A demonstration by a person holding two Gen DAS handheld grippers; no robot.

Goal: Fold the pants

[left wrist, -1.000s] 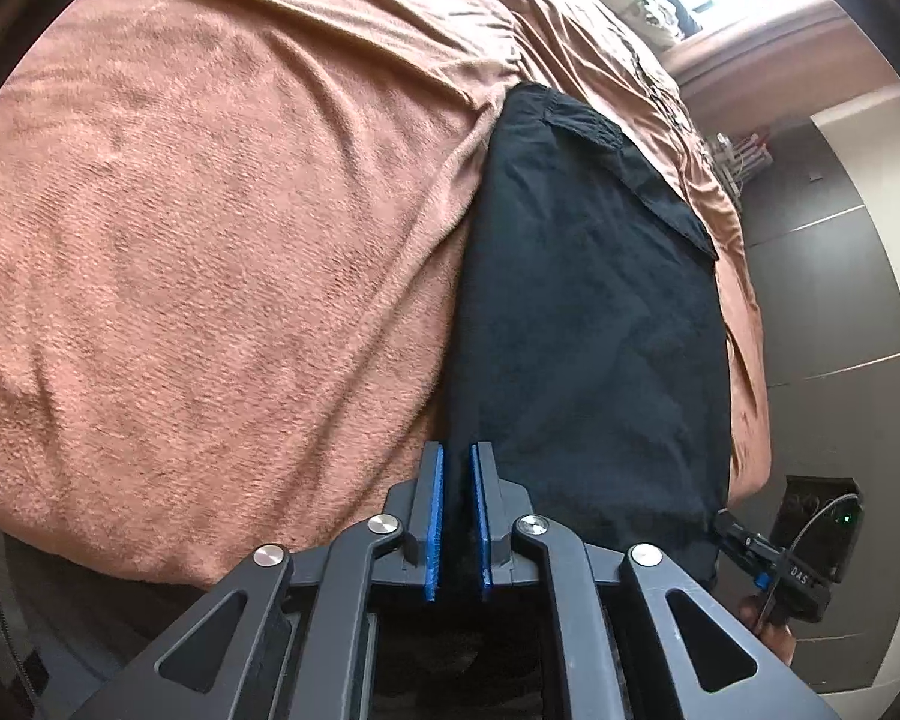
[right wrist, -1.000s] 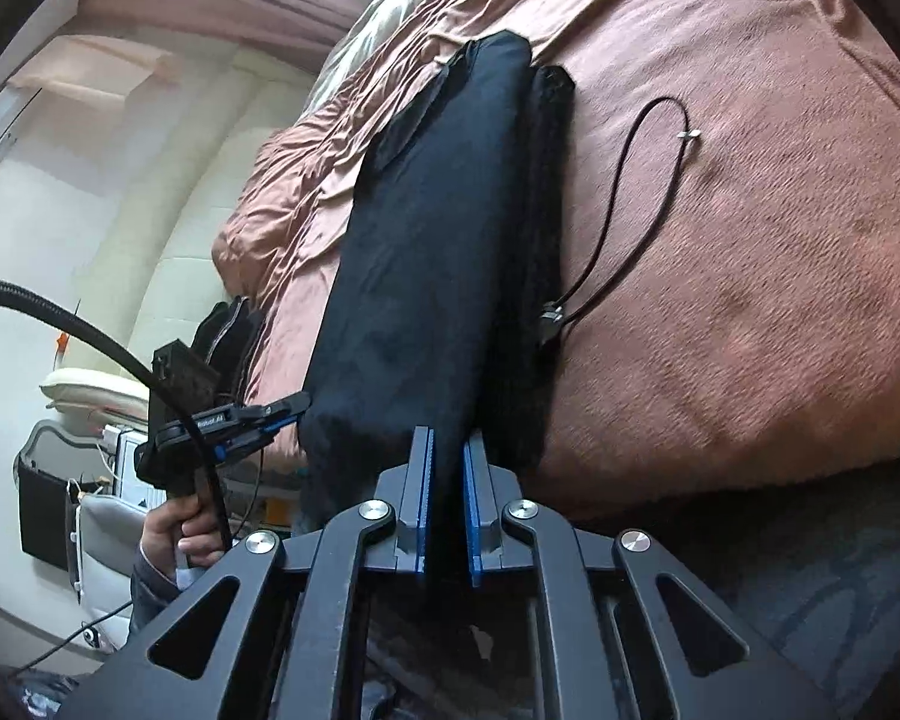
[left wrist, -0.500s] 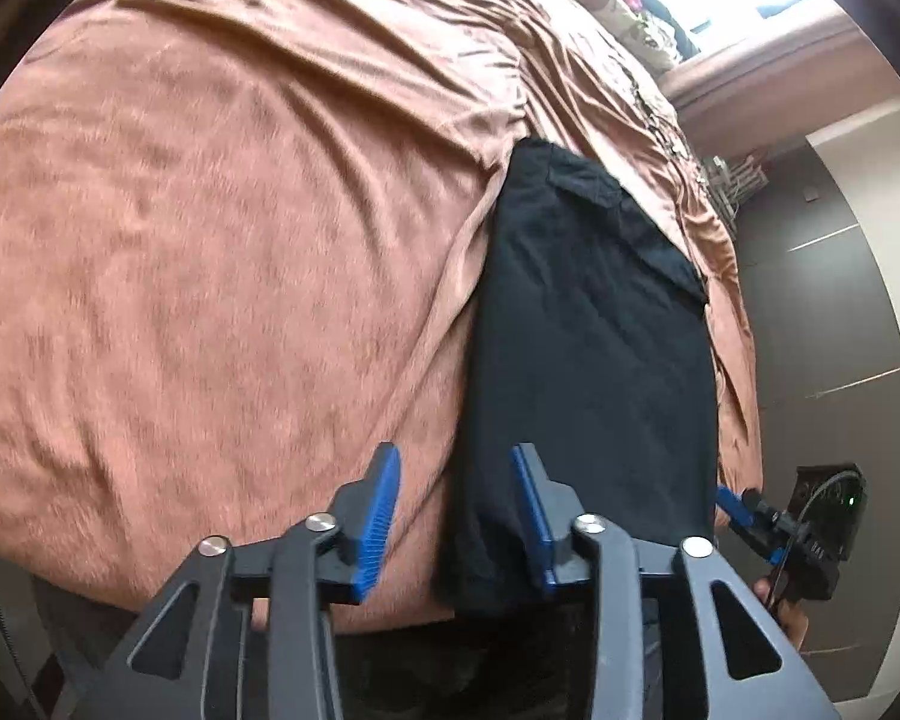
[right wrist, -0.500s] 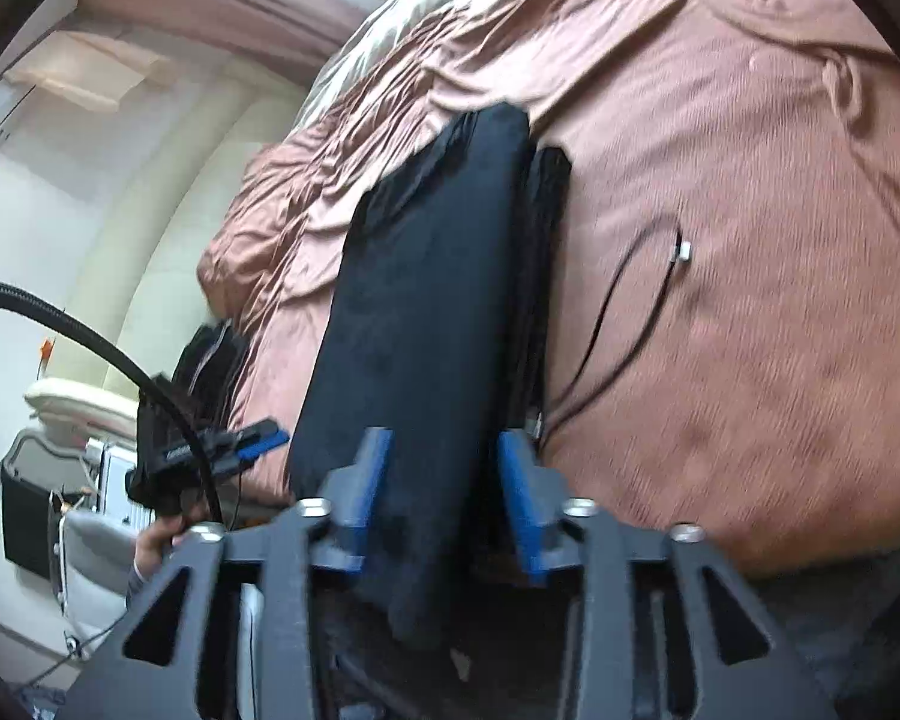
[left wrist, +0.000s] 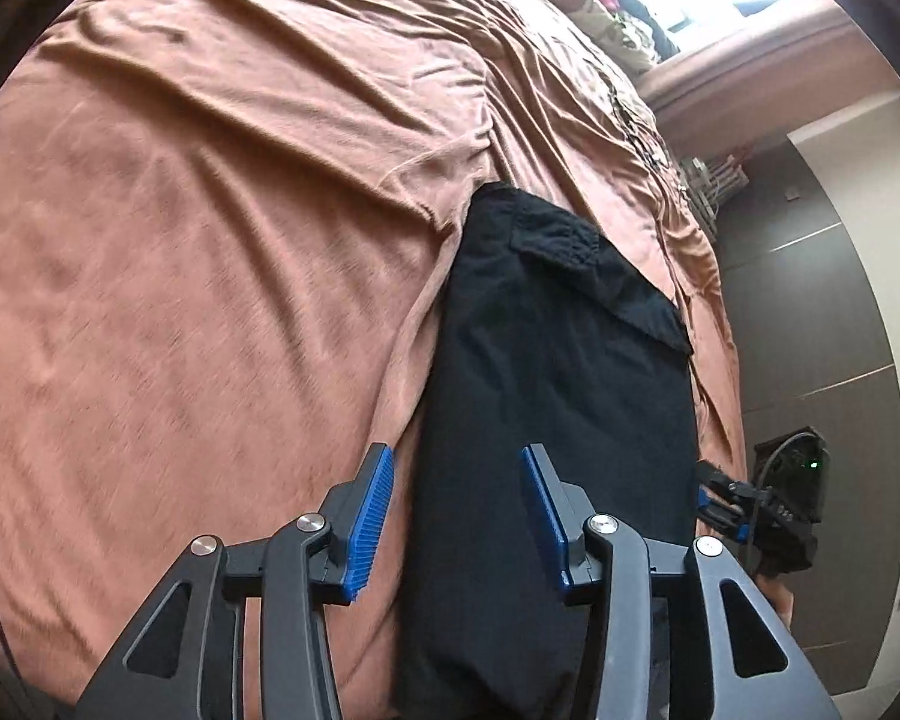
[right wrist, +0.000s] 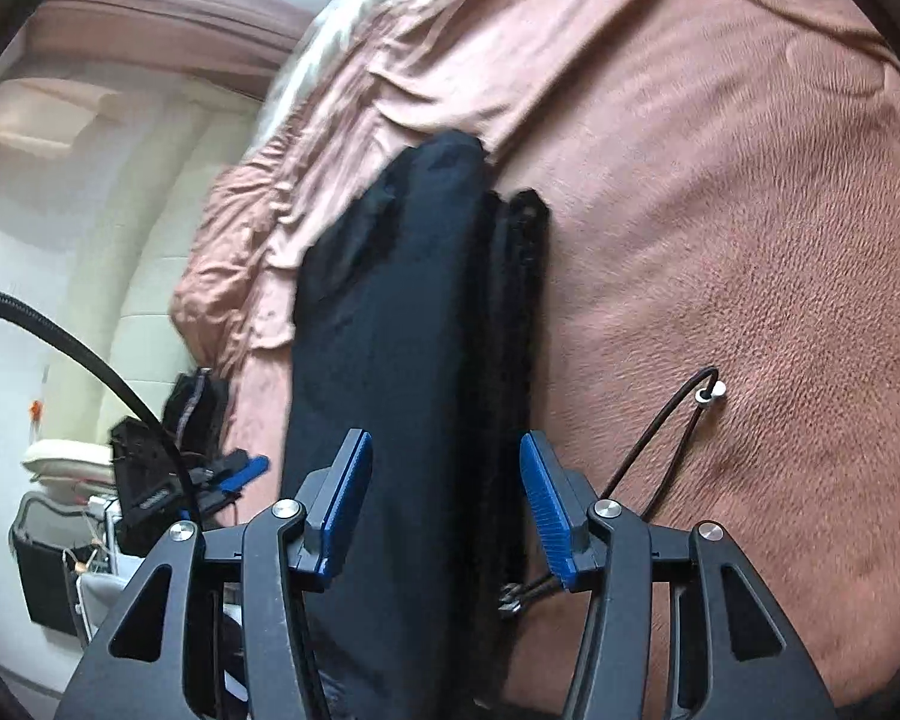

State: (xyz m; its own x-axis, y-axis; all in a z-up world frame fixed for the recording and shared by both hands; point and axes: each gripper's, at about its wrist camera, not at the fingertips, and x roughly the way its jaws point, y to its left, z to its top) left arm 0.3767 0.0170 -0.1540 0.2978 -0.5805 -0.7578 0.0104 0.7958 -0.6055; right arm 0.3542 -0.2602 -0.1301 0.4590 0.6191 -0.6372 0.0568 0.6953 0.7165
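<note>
- The left gripper, black with blue ribbed pads, is nearest. Its jaws are opening. The near end of the pants sits in the gap, but the pads do not press on it, so it holds nothing.
- The right gripper, black with blue pads too, has its jaws apart over the other near corner of the pants. Its pads do not squeeze the cloth either.
- The long black folded pants lie flat in a narrow strip that runs away from both grippers. I think one fold is done and the pants were laid down to rest, which is why both tools are empty.
- A thin black cord with a small silver tip pokes out from the right side of the pants, near their close end. It could get in the way of the next fold.
- The wrinkled brown bed cover lies under the pants and spreads wide to their left and past their far end. It is soft and roomy, good for folding.
</note>
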